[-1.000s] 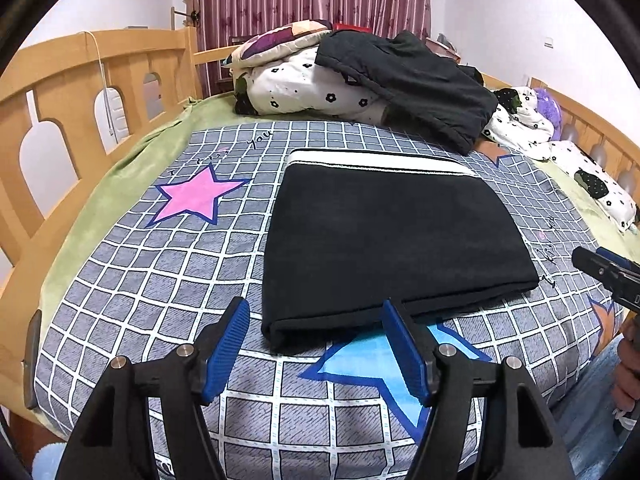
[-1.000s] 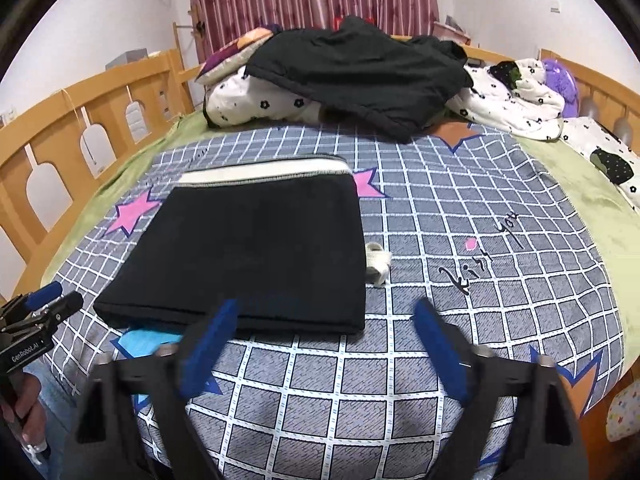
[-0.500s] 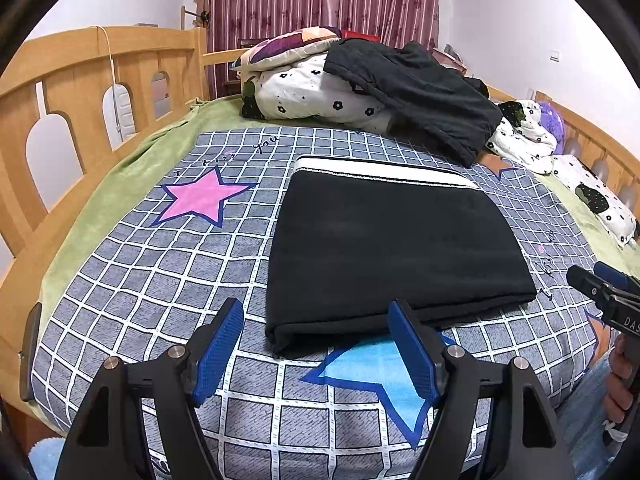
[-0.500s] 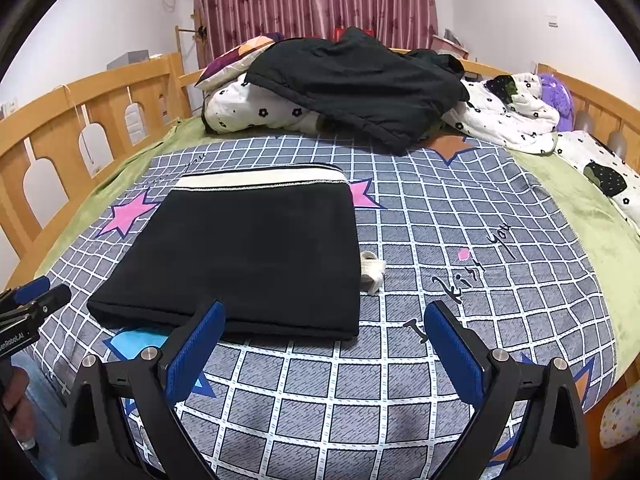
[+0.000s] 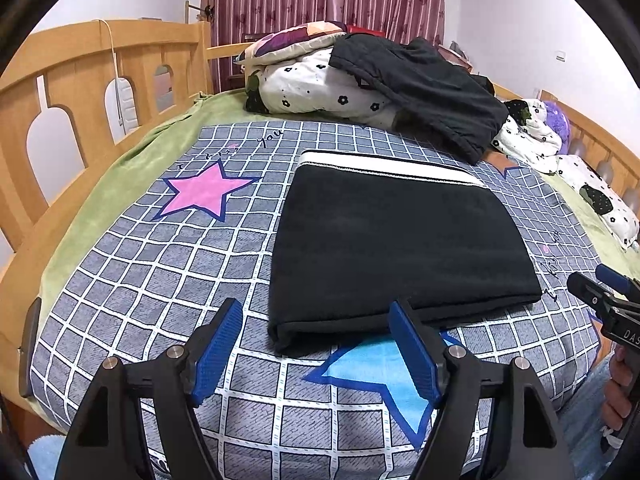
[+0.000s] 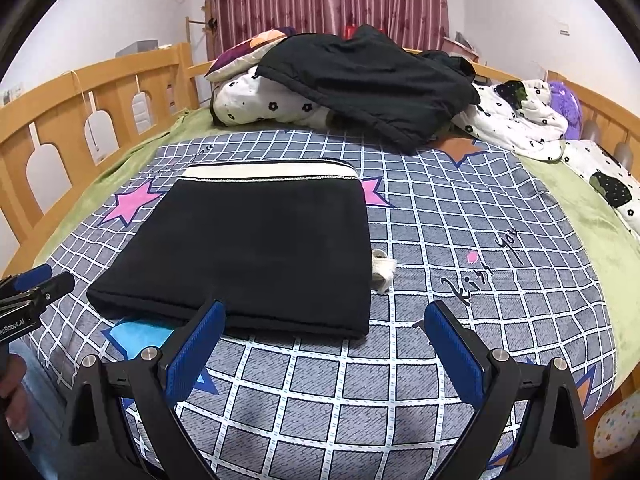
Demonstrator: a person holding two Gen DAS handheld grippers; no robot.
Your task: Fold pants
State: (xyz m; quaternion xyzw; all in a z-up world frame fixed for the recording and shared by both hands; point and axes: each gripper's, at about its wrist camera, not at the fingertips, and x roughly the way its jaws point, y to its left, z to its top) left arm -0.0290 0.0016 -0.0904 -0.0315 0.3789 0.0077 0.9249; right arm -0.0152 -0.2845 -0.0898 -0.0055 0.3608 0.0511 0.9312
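Observation:
The black pants (image 5: pixel 396 240) lie folded into a flat rectangle on the checked bedspread (image 5: pixel 160 272), white waistband (image 5: pixel 384 168) at the far edge. They also show in the right wrist view (image 6: pixel 256 248). My left gripper (image 5: pixel 316 344) is open and empty, just in front of the fold's near left corner. My right gripper (image 6: pixel 324 344) is open and empty, in front of the near right corner. A small white fabric piece (image 6: pixel 382 270) sticks out at the pants' right edge. Each gripper also shows at the edge of the other's view, the right one (image 5: pixel 600 300) and the left one (image 6: pixel 36 288).
A pile of floral bedding (image 5: pixel 320 88) with a dark garment (image 5: pixel 420 88) on top lies at the head of the bed. More floral bedding (image 6: pixel 524 120) lies at the far right. Wooden rails (image 5: pixel 80 92) run along both sides.
Both grippers have drawn back a little from the folded pants and risen slightly. The pants have not moved.

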